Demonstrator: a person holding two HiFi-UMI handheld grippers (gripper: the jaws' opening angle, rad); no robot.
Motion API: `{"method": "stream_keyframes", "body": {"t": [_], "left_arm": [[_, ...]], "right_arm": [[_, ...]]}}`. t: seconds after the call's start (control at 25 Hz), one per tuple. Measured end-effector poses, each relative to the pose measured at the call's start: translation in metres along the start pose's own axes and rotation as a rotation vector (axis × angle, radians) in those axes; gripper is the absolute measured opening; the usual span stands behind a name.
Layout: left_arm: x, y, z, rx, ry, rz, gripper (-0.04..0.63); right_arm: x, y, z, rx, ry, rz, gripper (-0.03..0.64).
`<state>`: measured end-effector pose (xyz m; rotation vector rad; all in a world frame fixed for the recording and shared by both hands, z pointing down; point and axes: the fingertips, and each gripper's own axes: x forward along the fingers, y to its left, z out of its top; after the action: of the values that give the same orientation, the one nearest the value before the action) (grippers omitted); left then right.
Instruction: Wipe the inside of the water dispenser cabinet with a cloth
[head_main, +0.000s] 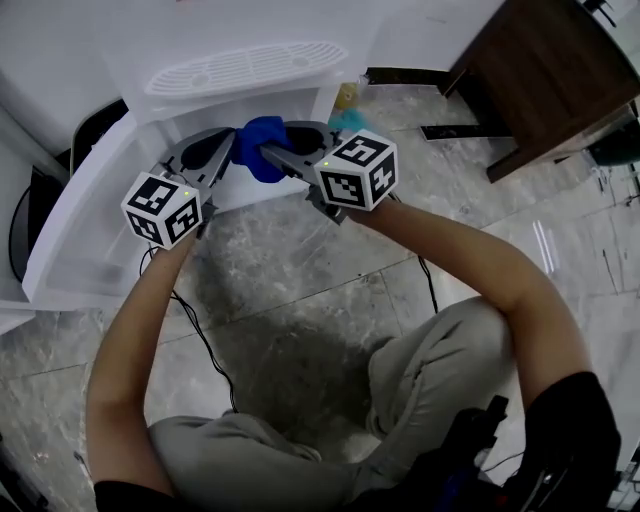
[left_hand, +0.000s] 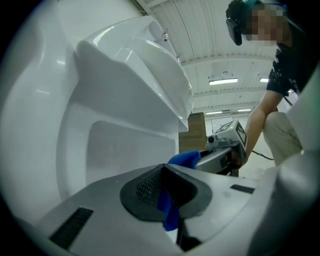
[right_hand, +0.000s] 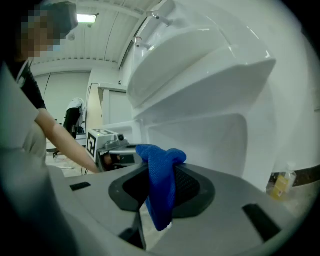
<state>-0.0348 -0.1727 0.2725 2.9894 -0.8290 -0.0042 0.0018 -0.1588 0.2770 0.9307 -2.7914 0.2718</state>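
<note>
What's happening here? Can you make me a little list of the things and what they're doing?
cloth: blue cloth, bunched up, stretched between both grippers
left gripper: shut on the blue cloth
right gripper: shut on the blue cloth
water dispenser: white, just in front of the grippers
floor: grey marbled tiles

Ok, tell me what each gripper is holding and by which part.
Both hold the one blue cloth. The left gripper is shut on a thin edge of it; the right gripper clamps a thicker bunched fold, its end hanging below.
</note>
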Motion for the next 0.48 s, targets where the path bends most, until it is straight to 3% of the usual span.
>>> {"method": "stream_keyframes", "body": {"t": [0.2, 0.48], "left_arm": [[0.006, -0.010, -0.009, 0.010, 0.034, -0.026, 0.006], [0.014, -0.024, -0.023, -0.014, 0.060, -0.065, 0.006]], "right_arm": [[-0.018, -0.005, -0.028, -0.011, 0.070, 0.004, 0.090], [-0.027, -0.016, -0.029, 0.001, 0.054, -0.021, 0.090]]}}
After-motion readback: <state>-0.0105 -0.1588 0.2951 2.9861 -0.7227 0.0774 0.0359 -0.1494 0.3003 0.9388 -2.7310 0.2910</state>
